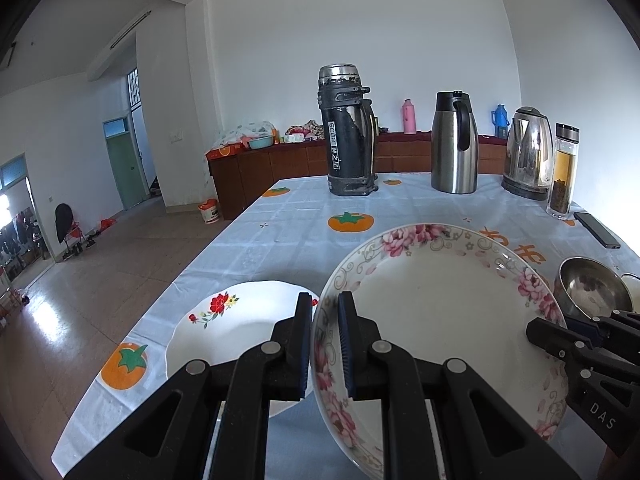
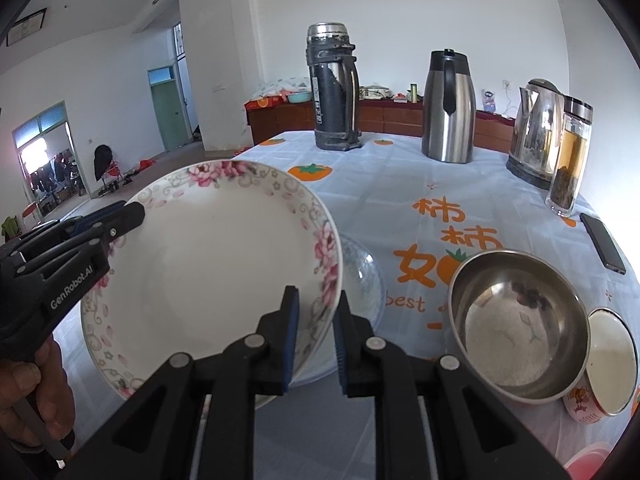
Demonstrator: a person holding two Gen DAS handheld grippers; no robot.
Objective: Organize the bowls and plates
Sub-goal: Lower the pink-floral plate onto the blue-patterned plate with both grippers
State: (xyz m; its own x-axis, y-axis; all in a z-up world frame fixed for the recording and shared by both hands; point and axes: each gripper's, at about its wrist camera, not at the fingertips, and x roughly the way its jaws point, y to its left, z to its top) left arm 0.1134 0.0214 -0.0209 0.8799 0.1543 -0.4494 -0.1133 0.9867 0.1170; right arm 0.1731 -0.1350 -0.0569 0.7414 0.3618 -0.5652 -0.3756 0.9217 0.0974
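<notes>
Left tongs [image 1: 325,344]: clenching the left rim of the pink-flowered plate [image 1: 440,308], 1 pad under the rim and 1 inside it.
Right tongs [image 2: 316,336]: gripping the same plate's right rim, pads pinching the floral border.
Pink-flowered plate: being held up off the surface [image 1: 280,216] between the 2 tongs, tilting, its face turning toward the cameras.
White plate [image 1: 224,328]: lying flat on the surface to the left, red flowers on its rim, partly hiding behind the left tongs.
Glass dish [image 2: 366,276]: sitting on the surface just behind the held plate's right edge.
Steel bowl [image 2: 520,324]: resting to the right, touching a small white-lined bowl [image 2: 608,376].
Far edge: 2 flasks, a kettle and a tea bottle [image 2: 568,160] standing upright.
Person's hand [image 2: 32,392]: wrapping around the left handle.
</notes>
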